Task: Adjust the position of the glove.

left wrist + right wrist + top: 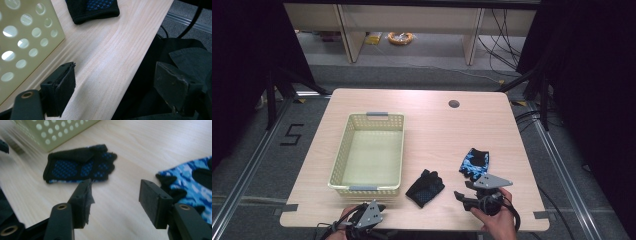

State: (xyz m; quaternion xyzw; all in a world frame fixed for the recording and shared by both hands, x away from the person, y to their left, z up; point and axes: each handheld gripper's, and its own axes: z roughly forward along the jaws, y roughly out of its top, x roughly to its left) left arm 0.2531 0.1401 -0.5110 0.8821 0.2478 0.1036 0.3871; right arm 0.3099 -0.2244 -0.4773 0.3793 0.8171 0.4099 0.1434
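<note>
A black glove with a blue dotted palm lay flat on the wooden table, near the front edge and just right of the basket, its long axis slanting from the cuff at the near left to the short fingers at the far right. It sat a little to the left of and beyond the right gripper, which pointed leftward toward it from close by, jaws standing apart with nothing between them; in the right gripper view the glove lay just past the left jaw, so a short reach forward and left would likely bring the jaws over it. The right hand was clearly the nearer of the two. A second glove, soft knit in a blue and white camouflage print with black trim, lay just beyond that gripper on the right, well clear of the first. The left gripper waited at the near edge beside the basket's front corner, its jaws also apart and empty, the black glove's cuff showing farther off in its own view. The basket was pale yellow plastic, rectangular, its walls pierced with round holes, with grey handles at the short ends. The tabletop was light wood grain with rounded corners and a round cable hole at the far side.
</note>
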